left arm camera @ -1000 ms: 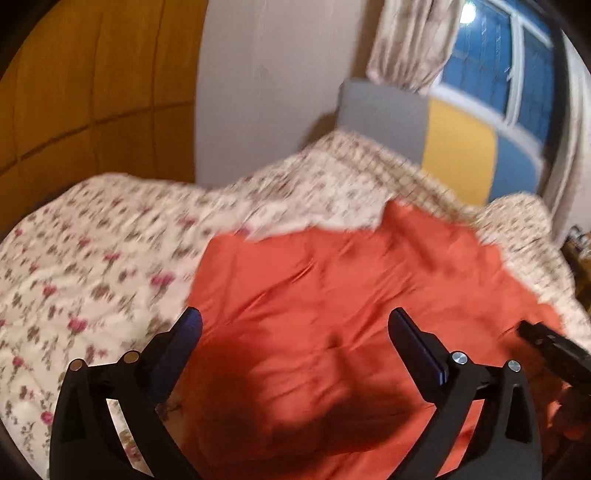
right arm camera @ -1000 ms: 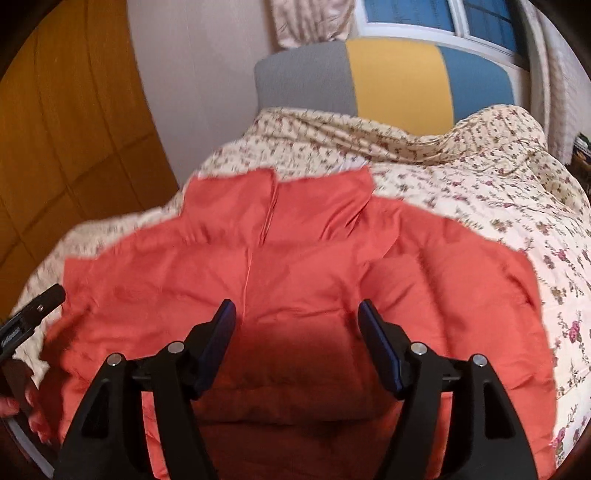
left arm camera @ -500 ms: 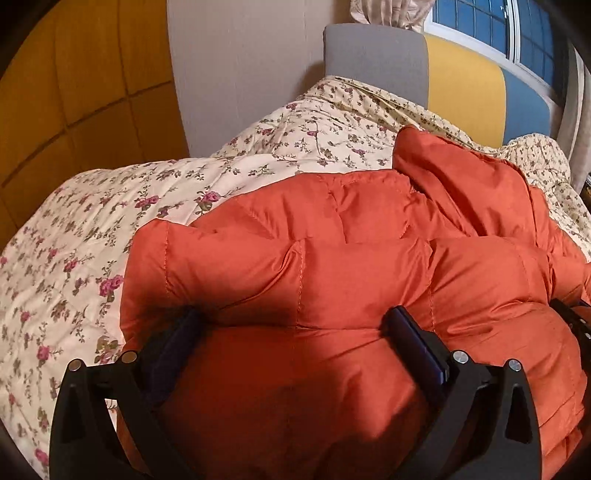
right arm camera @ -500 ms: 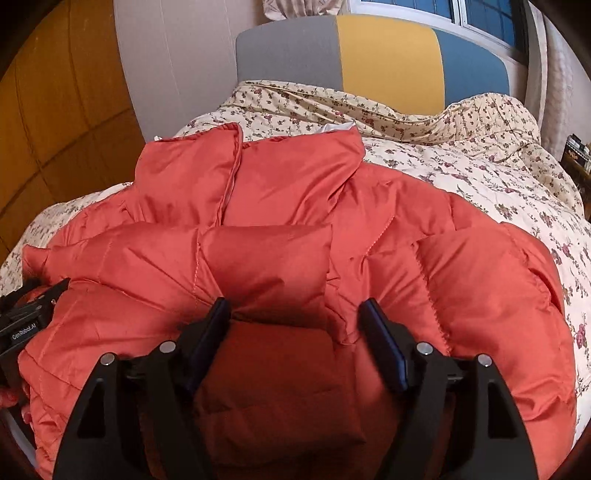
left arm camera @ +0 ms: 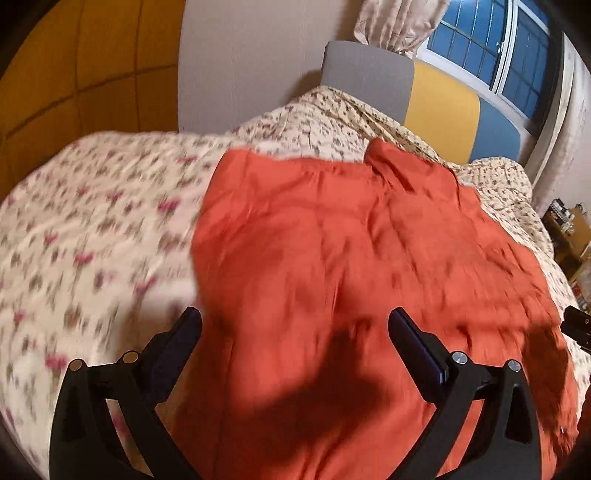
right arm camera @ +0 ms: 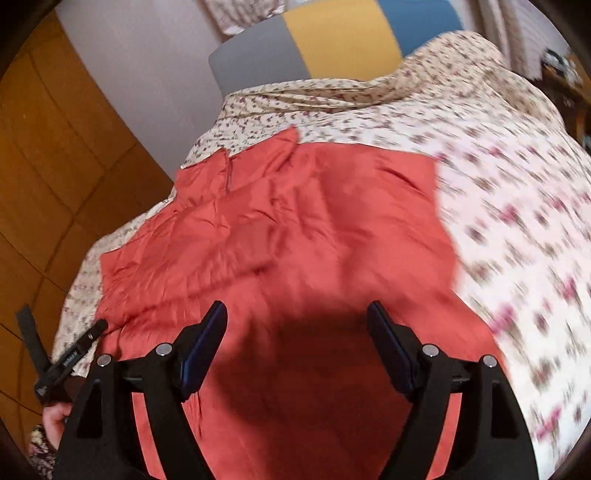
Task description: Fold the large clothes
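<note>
A large orange-red padded jacket (left arm camera: 351,258) lies spread on the floral bed cover, collar toward the headboard; it also shows in the right wrist view (right arm camera: 295,229). My left gripper (left arm camera: 295,321) is open and empty, held above the jacket's near left part. My right gripper (right arm camera: 297,314) is open and empty above the jacket's near middle. The left gripper's tip (right arm camera: 74,354) shows at the lower left of the right wrist view, beside the jacket's left edge. The right gripper's tip (left arm camera: 578,325) shows at the right edge of the left wrist view. Both views are motion-blurred.
The floral quilt (left arm camera: 92,240) covers the bed around the jacket (right arm camera: 517,221). A grey, yellow and blue headboard (left arm camera: 424,96) stands at the far end. An orange panelled wall (right arm camera: 55,166) runs along the left. A window and curtain (left arm camera: 480,29) are behind.
Half a second ago both grippers were low with the puffy jacket bulging between their fingers. Now both have lifted up and back, and the jacket lies flatter on the bed.
</note>
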